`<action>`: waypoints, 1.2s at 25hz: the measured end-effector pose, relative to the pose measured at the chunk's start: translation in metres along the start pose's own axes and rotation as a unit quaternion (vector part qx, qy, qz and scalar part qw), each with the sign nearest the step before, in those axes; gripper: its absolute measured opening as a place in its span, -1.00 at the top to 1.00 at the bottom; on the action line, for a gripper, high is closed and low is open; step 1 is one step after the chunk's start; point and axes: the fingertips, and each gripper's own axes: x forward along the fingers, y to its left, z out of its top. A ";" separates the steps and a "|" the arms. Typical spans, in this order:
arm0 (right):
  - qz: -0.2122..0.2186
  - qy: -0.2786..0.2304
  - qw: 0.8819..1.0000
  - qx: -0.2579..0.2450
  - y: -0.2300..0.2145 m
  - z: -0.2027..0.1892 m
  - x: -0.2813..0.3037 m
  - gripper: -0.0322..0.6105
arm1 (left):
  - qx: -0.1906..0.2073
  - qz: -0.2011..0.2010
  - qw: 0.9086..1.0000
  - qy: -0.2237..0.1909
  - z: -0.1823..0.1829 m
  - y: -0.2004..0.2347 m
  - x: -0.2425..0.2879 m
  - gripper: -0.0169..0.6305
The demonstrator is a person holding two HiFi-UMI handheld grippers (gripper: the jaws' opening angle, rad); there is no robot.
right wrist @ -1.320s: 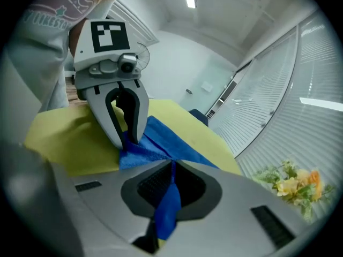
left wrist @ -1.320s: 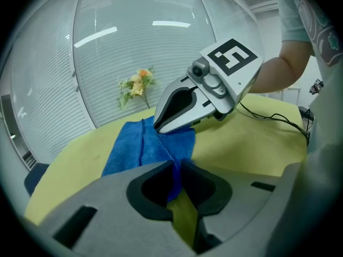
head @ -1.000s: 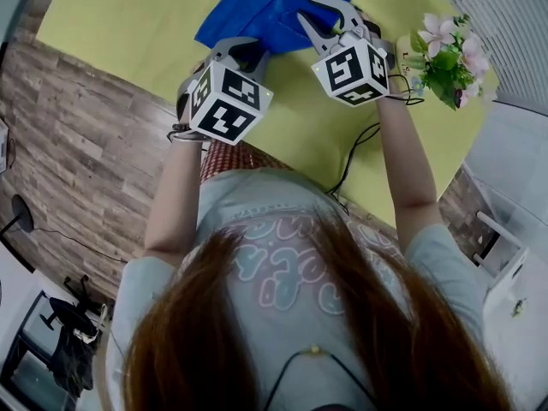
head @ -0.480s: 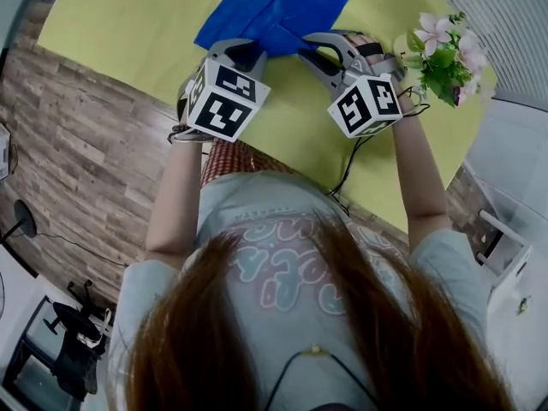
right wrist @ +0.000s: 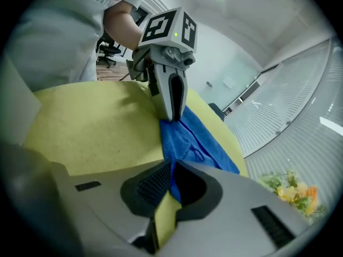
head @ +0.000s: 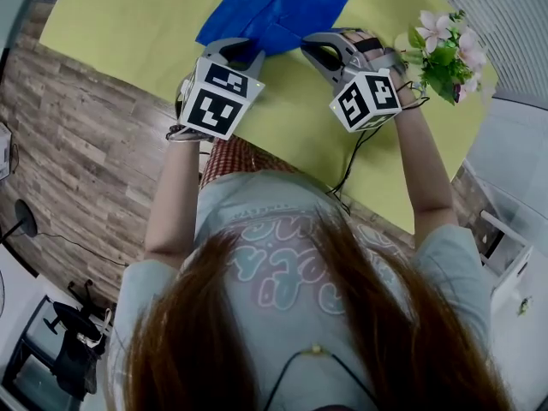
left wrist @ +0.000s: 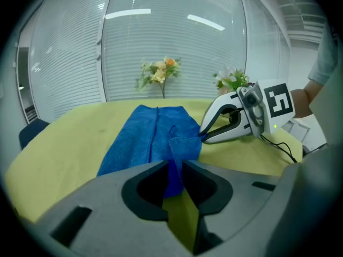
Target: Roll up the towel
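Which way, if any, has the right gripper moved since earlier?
Yes: right gripper drew back from over the towel to its near edge, jaws just closing on it.

Towel [head: 282,7] — nappy cloth (matt), wood-grain floor [head: 77,144]

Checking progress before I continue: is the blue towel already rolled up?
No, the blue towel lies spread flat on the yellow table, with no roll formed.
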 end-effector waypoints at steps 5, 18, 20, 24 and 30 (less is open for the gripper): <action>0.004 0.001 1.000 0.010 0.002 -0.001 -0.001 0.83 | 0.079 0.030 0.992 -0.091 0.020 -0.006 -0.040 0.75; 0.012 -0.006 0.998 0.057 0.005 0.005 -0.008 0.83 | 0.305 0.021 0.951 0.044 -0.009 -0.022 -0.002 0.86; 0.014 -0.010 0.998 0.059 0.009 0.011 -0.013 0.83 | 0.302 0.027 0.952 0.040 -0.012 -0.024 -0.010 0.87; 0.032 -0.028 0.997 0.070 0.026 0.030 -0.023 0.83 | 0.276 0.027 0.960 0.031 -0.028 -0.030 -0.029 0.88; 0.084 -0.043 0.991 0.100 0.060 0.053 -0.038 0.83 | 0.260 0.003 0.965 0.033 -0.051 -0.047 -0.051 0.88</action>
